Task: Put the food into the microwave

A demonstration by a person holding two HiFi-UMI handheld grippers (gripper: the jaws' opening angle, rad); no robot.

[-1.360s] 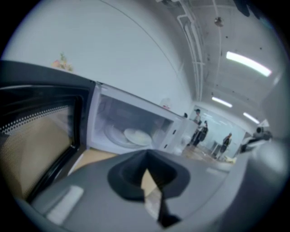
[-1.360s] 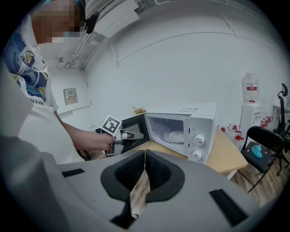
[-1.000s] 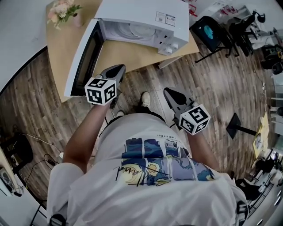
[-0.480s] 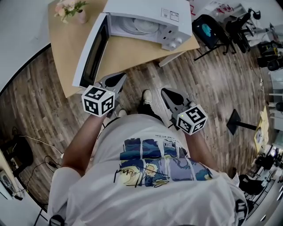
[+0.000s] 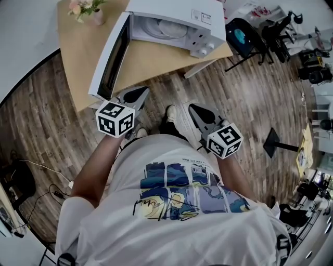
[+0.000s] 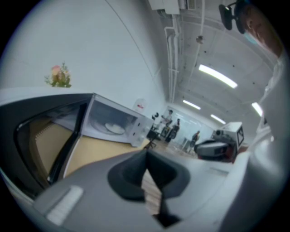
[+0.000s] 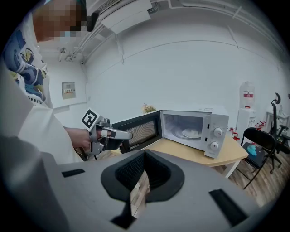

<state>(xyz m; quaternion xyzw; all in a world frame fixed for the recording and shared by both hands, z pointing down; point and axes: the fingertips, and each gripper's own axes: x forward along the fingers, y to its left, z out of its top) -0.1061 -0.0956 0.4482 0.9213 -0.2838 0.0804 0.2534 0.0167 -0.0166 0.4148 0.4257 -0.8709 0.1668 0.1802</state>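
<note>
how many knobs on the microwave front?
2. Both sit on the control panel at the right of the microwave: the upper knob is directly above the lower knob. None looks hidden.

Open-plan office or lab space. Wood-look plank floor (image 5: 260,93), bare white wall (image 7: 190,63), exposed ceiling pipes (image 6: 172,41), strip lights (image 6: 217,76). Black office chair (image 5: 243,37) and camera gear (image 5: 312,49) along 1 side. Break-corner touches: microwave (image 5: 177,15) on wooden table (image 5: 151,60), water cooler (image 7: 246,108), flower vase (image 5: 88,9).
</note>
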